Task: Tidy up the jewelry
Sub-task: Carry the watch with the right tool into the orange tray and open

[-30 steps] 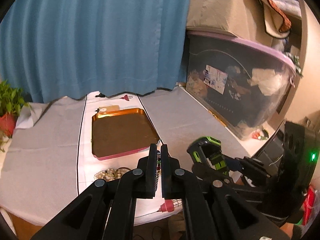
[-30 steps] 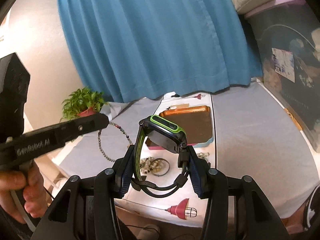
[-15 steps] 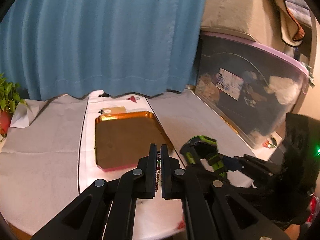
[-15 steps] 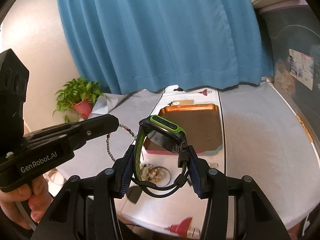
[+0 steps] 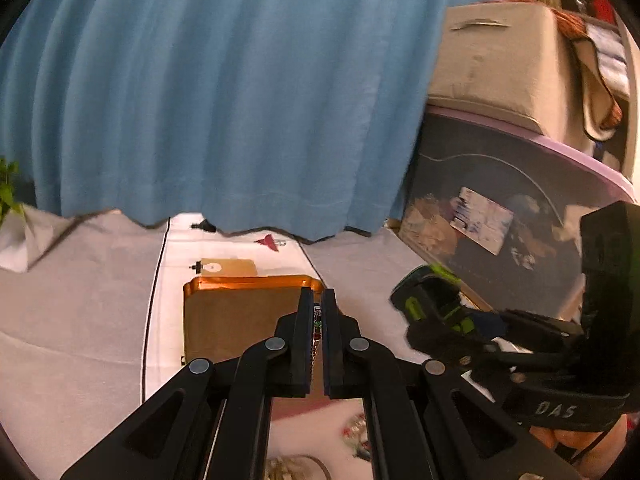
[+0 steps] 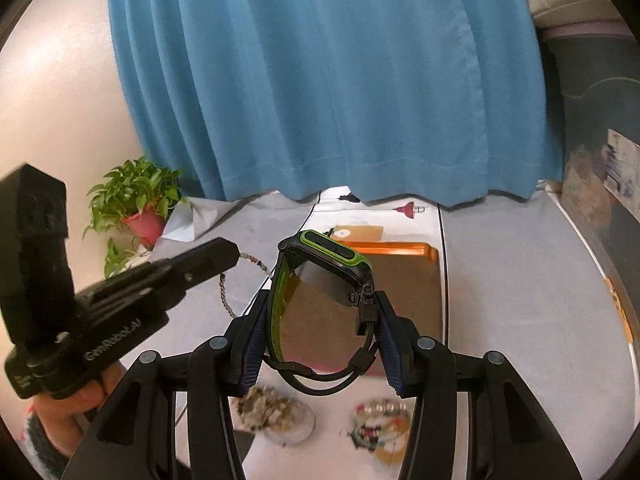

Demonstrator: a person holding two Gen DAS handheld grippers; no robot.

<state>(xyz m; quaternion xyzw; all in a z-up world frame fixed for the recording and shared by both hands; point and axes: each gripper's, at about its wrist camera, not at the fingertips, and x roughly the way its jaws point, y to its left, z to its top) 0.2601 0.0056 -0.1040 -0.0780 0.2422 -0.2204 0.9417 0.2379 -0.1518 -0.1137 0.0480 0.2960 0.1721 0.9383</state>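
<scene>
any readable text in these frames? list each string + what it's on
"GenRobot.AI": white print on the black plastic body of the left claw, right wrist view.
"DAS": pale letters on the black plastic body of the right claw, left wrist view; possibly part of a longer word.
Paper label on the dark, purple-lidded storage bin: print too blurred to read.
Black-and-green wristwatch: no legible marking.

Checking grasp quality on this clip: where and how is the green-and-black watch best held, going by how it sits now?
By the strap loop, squeezed from its two outer sides, as the right gripper does now. The watch has a closed, springy band, so the pads press against it on both sides while the bulky case stays clear above the fingertips, face up, ready to lower onto the orange tray.
</scene>
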